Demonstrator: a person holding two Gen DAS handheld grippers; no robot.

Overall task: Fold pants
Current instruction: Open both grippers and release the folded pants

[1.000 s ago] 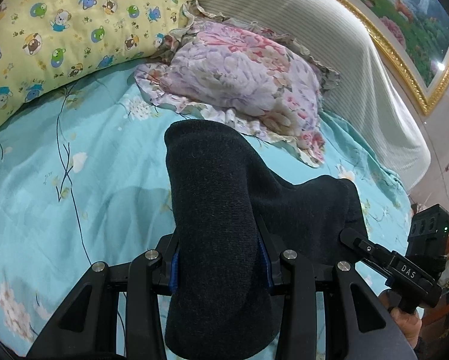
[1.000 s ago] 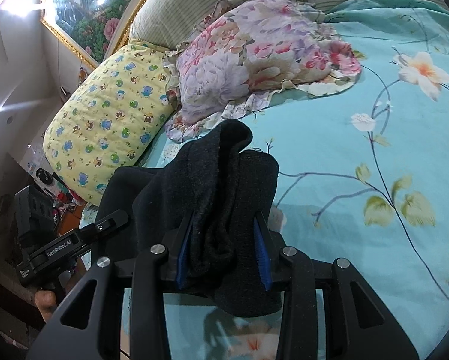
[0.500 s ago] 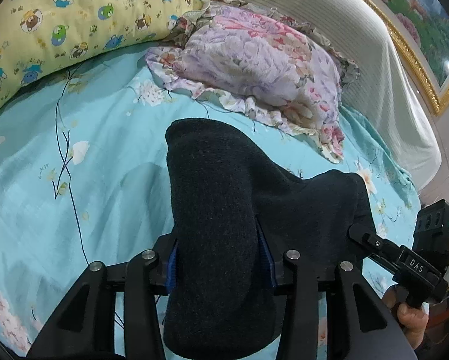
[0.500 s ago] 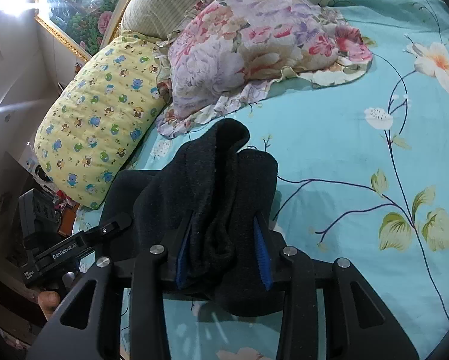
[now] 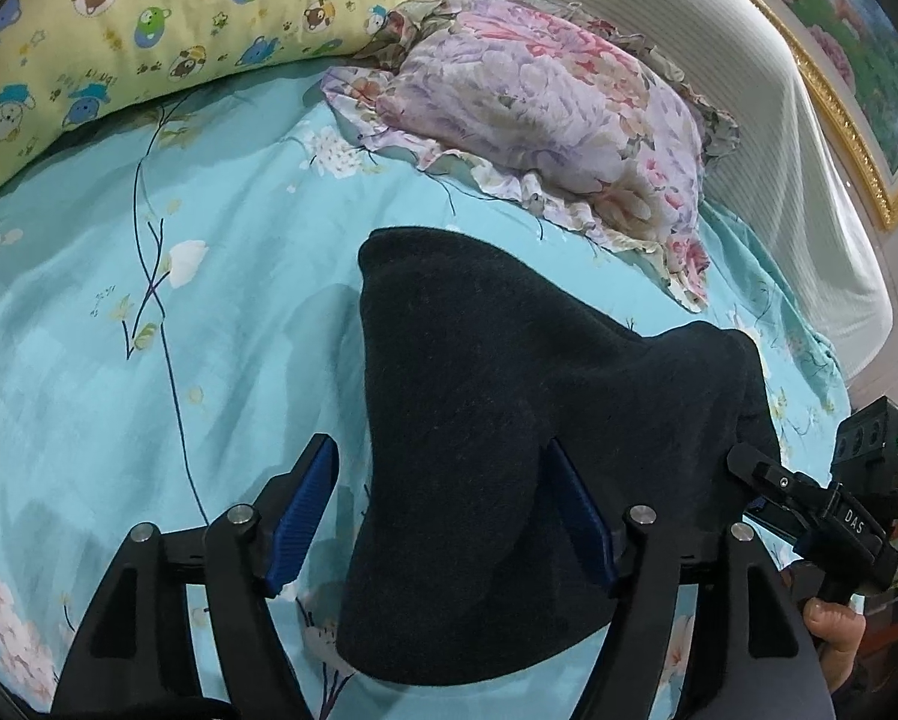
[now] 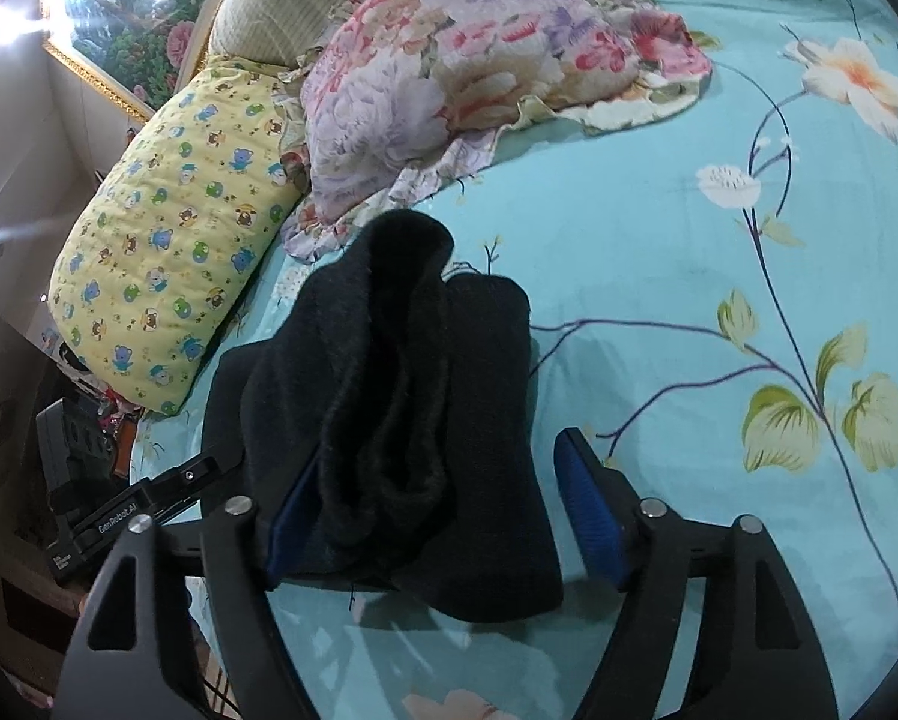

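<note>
The dark charcoal pants lie in a folded bundle on the turquoise floral bed sheet. My left gripper is open, its blue pads spread on either side of the fabric. My right gripper is open too, with the bunched end of the pants between its spread fingers; the right blue pad stands clear of the cloth. The right gripper also shows at the right edge of the left wrist view, and the left gripper at the left of the right wrist view.
A floral ruffled pillow and a yellow cartoon-print pillow lie at the head of the bed. A striped headboard and a gold-framed picture stand behind. The bed sheet stretches to the right.
Both grippers have opened and let go of the pants, which have settled onto the sheet. Both cameras have dipped lower toward the bed.
</note>
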